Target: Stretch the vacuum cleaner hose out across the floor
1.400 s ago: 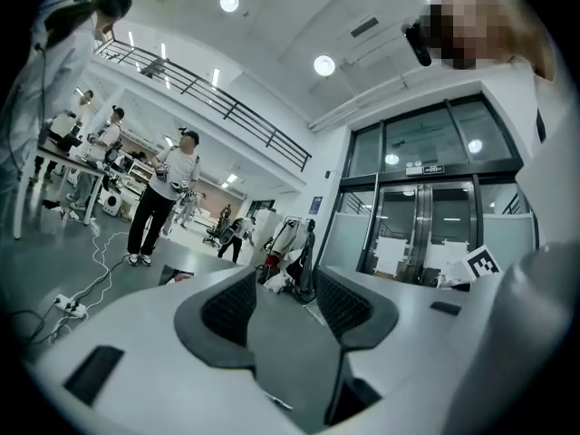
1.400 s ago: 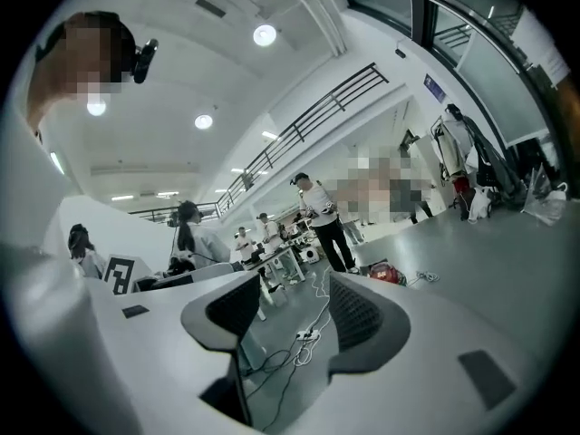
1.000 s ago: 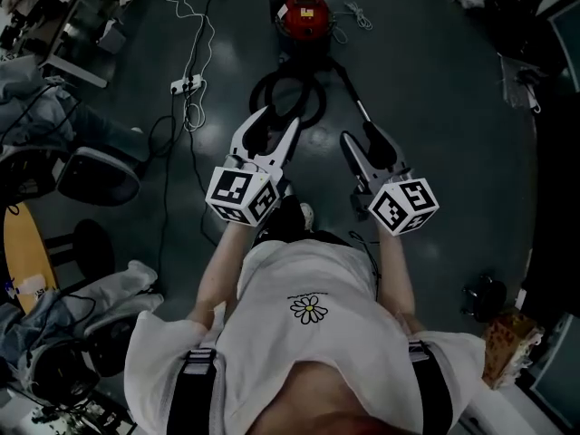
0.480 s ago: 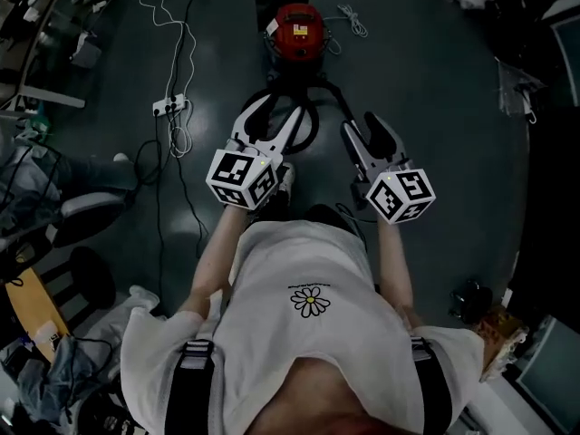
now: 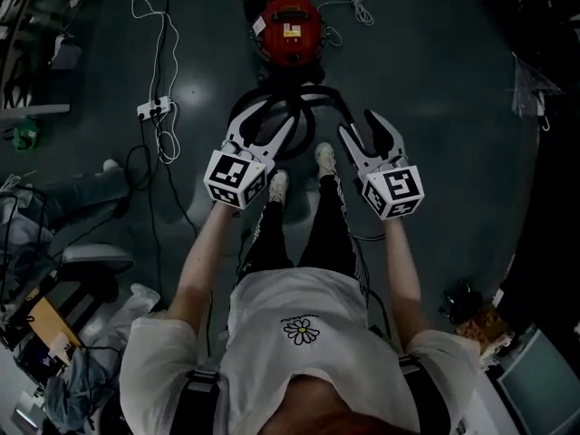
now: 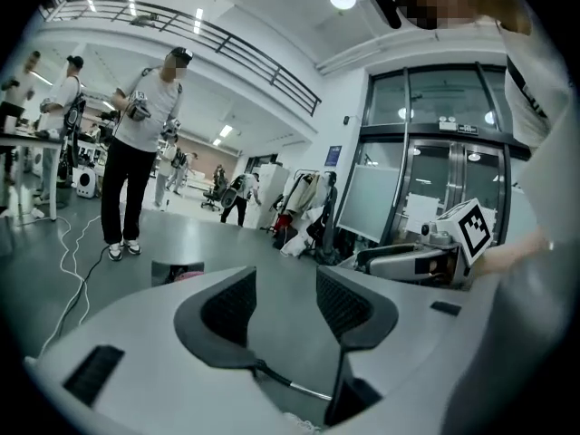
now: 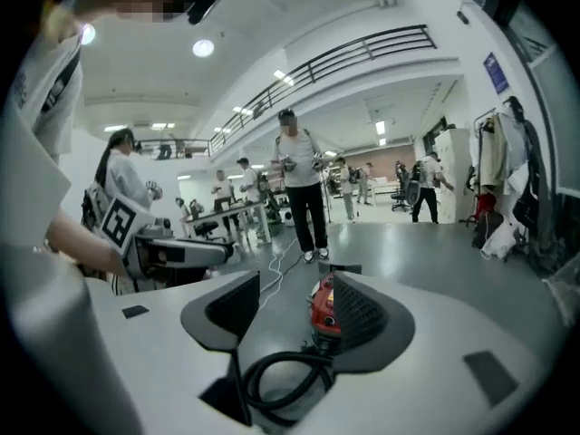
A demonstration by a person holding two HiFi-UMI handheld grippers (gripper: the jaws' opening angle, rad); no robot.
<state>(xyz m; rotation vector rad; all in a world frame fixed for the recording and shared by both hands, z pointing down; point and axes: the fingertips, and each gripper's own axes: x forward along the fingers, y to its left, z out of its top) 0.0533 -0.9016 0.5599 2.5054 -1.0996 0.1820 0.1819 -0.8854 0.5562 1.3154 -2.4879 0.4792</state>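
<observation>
On the dark floor [image 5: 435, 107] the hose [image 5: 290, 95] lay coiled against the red vacuum cleaner [image 5: 288, 30], beneath the released, empty left gripper [image 5: 269, 127] and right gripper [image 5: 362, 127]; a hard tug might drag the vacuum cleaner along.

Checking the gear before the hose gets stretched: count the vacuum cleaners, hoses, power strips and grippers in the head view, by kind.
Red canister vacuum cleaner: 1
Black coiled vacuum hose: 1
White power strip: 1
Grippers, left gripper and right gripper, both open and empty: 2
Total: 5
</observation>
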